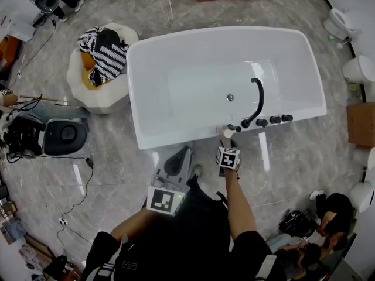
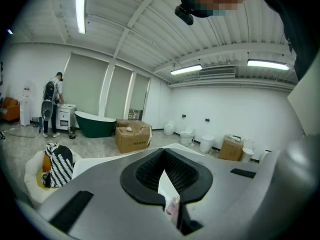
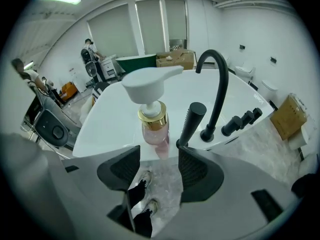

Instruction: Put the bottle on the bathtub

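Step in hand is judged to be the release at the end of placing. The bottle (image 3: 152, 126) (pink liquid, gold collar, white pump head) is seen upright on the near rim of the bathtub (image 3: 107, 129), just beside the black spout (image 3: 215, 84), w/ the black hand-shower (image 3: 192, 119) btw. it and the spout base. The R gripper (image 3: 159, 156) is held w/ jaws apart, one to each side of the bottle's foot. No pad is seen touching it, so the bottle is taken as resting on its own, though contact at the very base can't be fully ruled out. The same is read from the head view: the bottle's pump head (image 1: 226, 133) is at the rim edge, on the side of the spout (image 1: 258, 101) away from the three knobs (image 1: 275, 120), w/ the R gripper (image 1: 227, 140) right behind it. The L gripper (image 2: 164, 159) is held well back from the spout, off the tub on the person's side. Its jaws are closed together w/ nothing btw. them, and it's judged not involved. Task is est. as nearly done. A straight pull-back of the R gripper along its own axis is called for next, jaws wide, no sideways drift. The bottle is tall, prob. top-heavy w/ that pump head, and stands close to the rim's outer edge, so a knock from either pad could tip it to the floor or onto the hand-shower.
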`<state>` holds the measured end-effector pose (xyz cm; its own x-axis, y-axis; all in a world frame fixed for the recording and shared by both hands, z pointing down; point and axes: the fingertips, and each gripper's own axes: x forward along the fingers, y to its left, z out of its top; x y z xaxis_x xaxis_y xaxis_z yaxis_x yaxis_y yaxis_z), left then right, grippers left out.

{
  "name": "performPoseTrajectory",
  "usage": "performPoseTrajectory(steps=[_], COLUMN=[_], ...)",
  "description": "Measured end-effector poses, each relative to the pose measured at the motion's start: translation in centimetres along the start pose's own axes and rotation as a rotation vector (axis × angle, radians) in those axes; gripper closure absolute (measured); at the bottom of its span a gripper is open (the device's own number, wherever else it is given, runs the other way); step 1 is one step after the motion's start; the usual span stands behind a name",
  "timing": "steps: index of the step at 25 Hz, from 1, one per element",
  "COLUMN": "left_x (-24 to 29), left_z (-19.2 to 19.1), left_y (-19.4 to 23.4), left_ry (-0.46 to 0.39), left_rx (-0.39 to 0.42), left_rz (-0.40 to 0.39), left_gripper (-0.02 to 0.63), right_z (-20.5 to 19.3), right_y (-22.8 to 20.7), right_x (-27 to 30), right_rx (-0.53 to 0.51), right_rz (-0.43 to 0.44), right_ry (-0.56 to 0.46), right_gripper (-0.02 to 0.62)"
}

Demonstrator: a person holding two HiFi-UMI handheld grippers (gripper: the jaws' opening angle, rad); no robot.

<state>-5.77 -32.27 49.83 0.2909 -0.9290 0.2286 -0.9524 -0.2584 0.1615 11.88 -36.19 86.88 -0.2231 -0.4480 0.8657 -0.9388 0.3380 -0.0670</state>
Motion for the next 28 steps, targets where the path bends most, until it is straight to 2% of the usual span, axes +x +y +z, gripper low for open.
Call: performPoseTrajectory(steps=[4, 7, 13, 19, 24, 28], left_x=[-2.4, -4.8, -10.5, -15.2, -17.4, -17.7], left_z=[0.6, 1.0, 0.5, 0.3, -0.1, -0.6], left_y=[-2.5, -4.5, -8.6, -10.9, -11.0, -10.7], left_ry=[-0.022, -0.04, -0.069, -0.087, -0.089, -0.071], left_rx=[0.028, 0.044, 0.068, 0.07, 0.073, 0.066], left_rz=[-0.017, -0.02, -0.006, 0.02, 0.022, 0.001], left_gripper=[0.589, 0.589, 0.589, 0.589, 0.589, 0.589], right_z=[-0.8, -1.0, -2.1, -2.4, -1.6, -0.9], right_y=[0.4, 0.9, 2.0, 4.1, 5.9, 6.9], right_x=[-3.5, -7.4, -15.0, -20.8, -26.3, -30.4], right_rx=[0.003, 0.026, 0.09, 0.128, 0.135, 0.108], right_rz=[0.03, 0.071, 0.124, 0.191, 0.239, 0.223], right_ry=[-0.048, -0.109, -0.237, -0.306, -0.426, -0.499], right_gripper=[0.373, 0.412, 0.574, 0.584, 0.584, 0.584])
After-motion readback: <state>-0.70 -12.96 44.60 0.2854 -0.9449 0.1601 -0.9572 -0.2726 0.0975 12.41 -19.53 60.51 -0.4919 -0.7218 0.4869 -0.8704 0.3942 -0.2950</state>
